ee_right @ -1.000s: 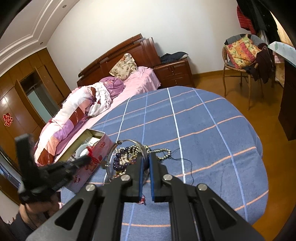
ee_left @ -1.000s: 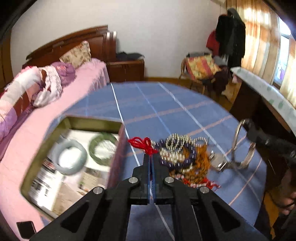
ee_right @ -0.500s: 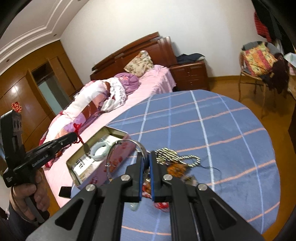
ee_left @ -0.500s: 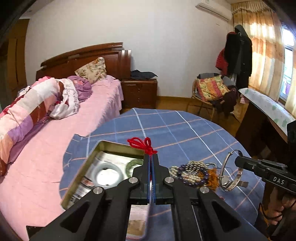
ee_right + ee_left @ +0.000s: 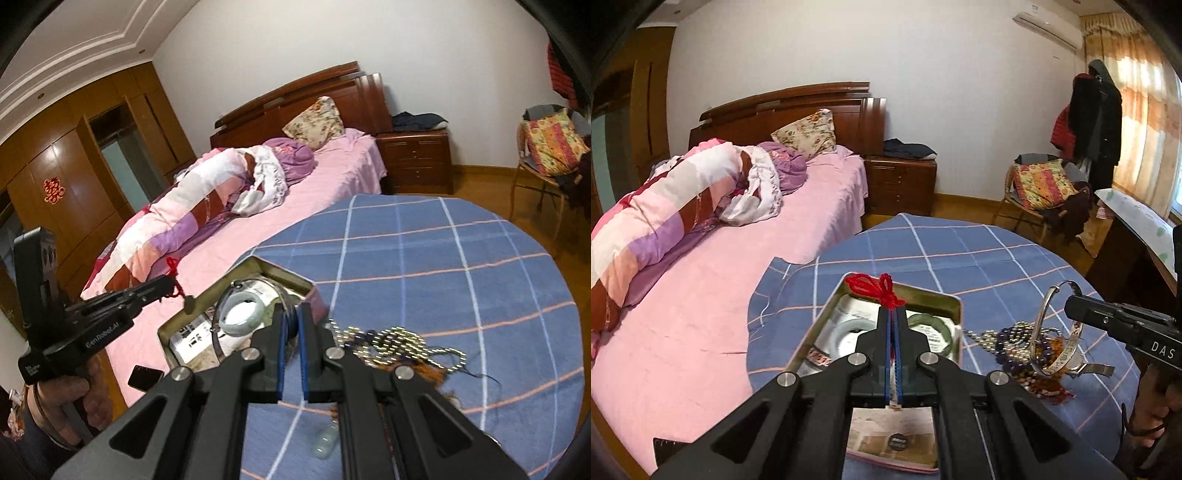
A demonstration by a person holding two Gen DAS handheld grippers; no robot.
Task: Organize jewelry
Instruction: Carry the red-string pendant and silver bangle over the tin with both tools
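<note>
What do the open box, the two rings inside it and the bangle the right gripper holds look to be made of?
Box: thin metal, likely tin, dull gold walls with rolled rim. Pale ring and green ring: probably jade or glass, smooth, glossy, translucent. Bangle: silvery polished metal, thin band with bright highlights, clamped in the right gripper.

- The left gripper [image 5: 893, 314], clamped on the red cord [image 5: 875, 288], is no longer at the jewelry pile [image 5: 1027, 343]; it is now raised above the open tin [image 5: 955, 306] at the bed-side edge of the table [image 5: 979, 258].
- The right gripper [image 5: 291, 317], clamped on the silver bangle [image 5: 1043, 321], has lifted the bangle off the pile and carried it toward the tin.
</note>
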